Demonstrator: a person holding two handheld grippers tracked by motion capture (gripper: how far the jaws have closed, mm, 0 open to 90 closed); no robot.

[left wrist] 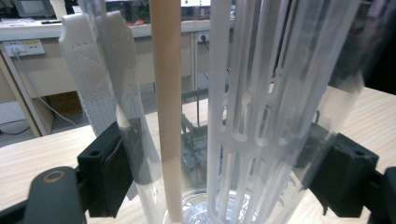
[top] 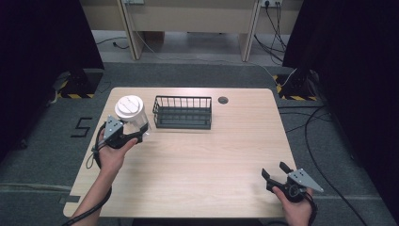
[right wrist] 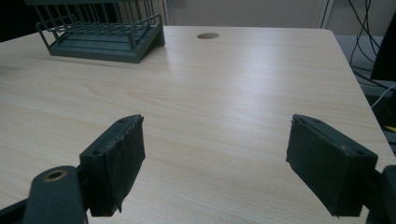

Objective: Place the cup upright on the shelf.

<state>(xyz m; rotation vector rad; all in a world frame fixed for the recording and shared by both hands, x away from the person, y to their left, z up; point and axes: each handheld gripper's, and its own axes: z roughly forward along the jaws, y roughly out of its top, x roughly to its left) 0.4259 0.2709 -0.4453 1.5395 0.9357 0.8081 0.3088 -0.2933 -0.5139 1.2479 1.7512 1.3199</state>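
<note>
Clear plastic cup (top: 133, 115) with a white lid sits at about 10 o'clock on the counter (top: 197, 160), just left of the black wire basket (top: 182, 112). We've got the left hand-held gripper (top: 137, 133) clamped on its lower wall; in the left gripper view both pads press the cup (left wrist: 261, 116) from either side, with a tan straw (left wrist: 167, 107) and a white slotted insert (left wrist: 233, 121) standing inside. We judge the grasp done, and the lift and placing (likely into the basket, can't confirm) left. Right hand-held gripper (top: 275, 172) rests at 5 o'clock, jaws wide apart, holding nothing, bare counter (right wrist: 224, 102) between them.
</note>
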